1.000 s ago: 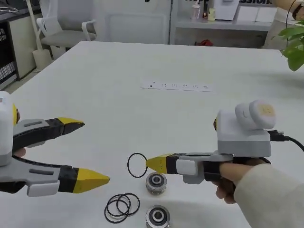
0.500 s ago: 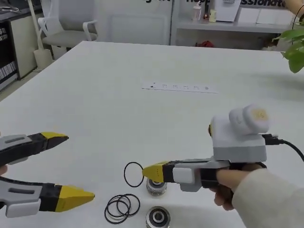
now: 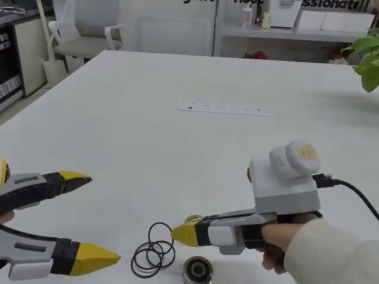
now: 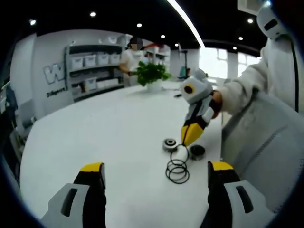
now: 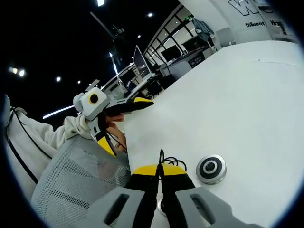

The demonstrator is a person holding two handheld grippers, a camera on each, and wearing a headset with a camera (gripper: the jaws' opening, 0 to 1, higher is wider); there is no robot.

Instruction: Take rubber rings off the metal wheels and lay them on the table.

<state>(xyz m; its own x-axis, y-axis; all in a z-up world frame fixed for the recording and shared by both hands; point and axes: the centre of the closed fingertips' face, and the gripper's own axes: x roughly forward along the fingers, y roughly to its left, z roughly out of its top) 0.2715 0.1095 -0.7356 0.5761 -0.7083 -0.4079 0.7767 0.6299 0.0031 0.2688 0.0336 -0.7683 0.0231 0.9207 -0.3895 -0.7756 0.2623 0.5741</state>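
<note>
My right gripper point(image 3: 179, 234) is shut on a thin black rubber ring point(image 3: 160, 224), holding it just above a pile of several black rings point(image 3: 153, 255) on the white table point(image 3: 177, 148). One metal wheel point(image 3: 197, 270) lies near the front edge; a second wheel point(image 4: 169, 144) sits behind the right gripper's jaws. My left gripper point(image 3: 95, 219) hovers at the lower left, open, nothing between its jaws. In the left gripper view the right gripper point(image 4: 191, 136) points down at the rings point(image 4: 177, 171). In the right gripper view a wheel point(image 5: 211, 168) lies just right of the shut jaws.
A white power strip point(image 3: 224, 108) lies at mid-table. A chair point(image 3: 83, 35) and shelves stand beyond the far edge, with a plant point(image 3: 368, 59) at the right. A cable point(image 3: 349, 192) trails from the right gripper. A person point(image 4: 133, 54) stands by the shelves.
The right gripper has carried its ring down and left, from beside the wheel to just over the ring pile. The left gripper has drawn back to the left and lower.
</note>
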